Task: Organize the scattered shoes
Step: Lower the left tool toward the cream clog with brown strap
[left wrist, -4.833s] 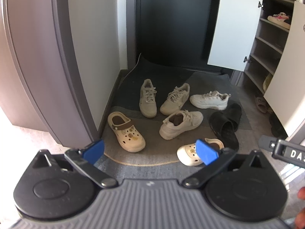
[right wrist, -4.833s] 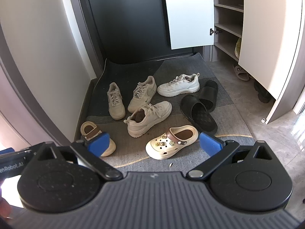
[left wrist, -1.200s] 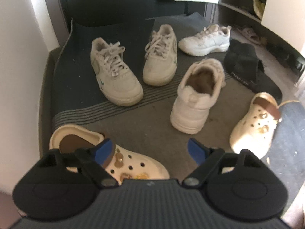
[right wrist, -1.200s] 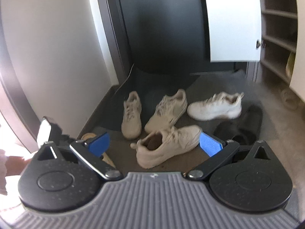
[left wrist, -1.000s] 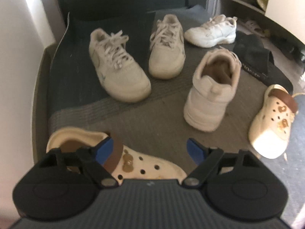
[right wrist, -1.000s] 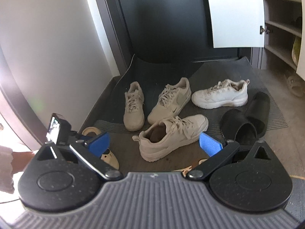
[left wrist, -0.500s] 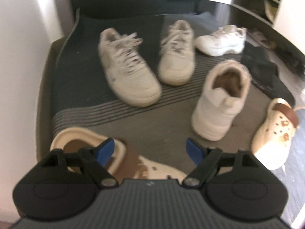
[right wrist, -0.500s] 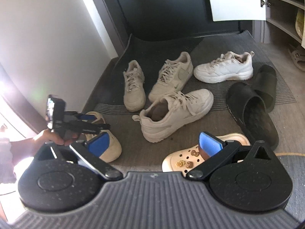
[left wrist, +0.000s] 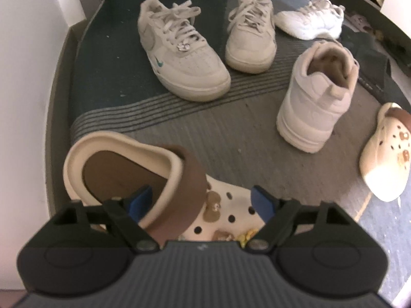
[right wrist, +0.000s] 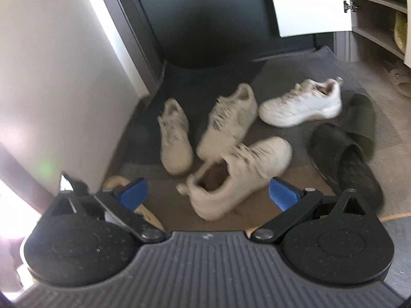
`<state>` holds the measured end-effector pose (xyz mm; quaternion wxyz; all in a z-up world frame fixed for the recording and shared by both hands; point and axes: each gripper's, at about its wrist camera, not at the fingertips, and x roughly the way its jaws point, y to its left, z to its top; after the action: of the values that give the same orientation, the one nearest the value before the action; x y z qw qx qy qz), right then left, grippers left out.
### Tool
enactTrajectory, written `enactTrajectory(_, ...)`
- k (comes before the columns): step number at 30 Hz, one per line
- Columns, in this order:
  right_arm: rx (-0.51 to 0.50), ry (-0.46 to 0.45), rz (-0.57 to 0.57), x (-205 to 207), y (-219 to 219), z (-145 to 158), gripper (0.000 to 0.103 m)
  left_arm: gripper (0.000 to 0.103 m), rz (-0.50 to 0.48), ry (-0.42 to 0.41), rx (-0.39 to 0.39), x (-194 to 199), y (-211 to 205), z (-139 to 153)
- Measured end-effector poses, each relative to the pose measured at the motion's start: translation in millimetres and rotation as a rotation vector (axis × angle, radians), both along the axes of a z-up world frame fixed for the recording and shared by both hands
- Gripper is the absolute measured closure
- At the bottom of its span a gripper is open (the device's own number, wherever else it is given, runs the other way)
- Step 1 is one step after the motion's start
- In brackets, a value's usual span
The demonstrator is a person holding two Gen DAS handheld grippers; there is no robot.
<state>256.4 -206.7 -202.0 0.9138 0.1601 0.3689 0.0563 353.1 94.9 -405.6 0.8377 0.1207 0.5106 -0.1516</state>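
Here, left tongs point(left wrist: 203, 199) hung spread over cream foam clog with brown heel strap point(left wrist: 143, 179) at near edge of grey striped doormat point(left wrist: 102, 87), one blue pad inside heel opening, other outside over toe: placement suited pinching raised sidewall, likely first pickup. Right tongs point(right wrist: 209, 193) stood spread, empty, held back above beige lace-up sneaker point(right wrist: 239, 172). Black rubber slides point(right wrist: 346, 154) lay beside open white-doored shoe cabinet point(right wrist: 380, 18), probable destination.

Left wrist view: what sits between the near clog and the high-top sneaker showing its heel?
Nothing: in the left wrist view only bare grey doormat lies between the near clog and the high-top sneaker.
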Motion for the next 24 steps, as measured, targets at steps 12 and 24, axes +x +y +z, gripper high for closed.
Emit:
enactTrajectory(12,-0.061,0.05,0.013,42,32,-12,0.0,0.012,-0.04,-0.006,0.034,4,-16,-3)
enactTrajectory(24,-0.055,0.052,-0.02,20,17,-57,0.0,0.037,-0.06,-0.014,0.02,13,-11,-11)
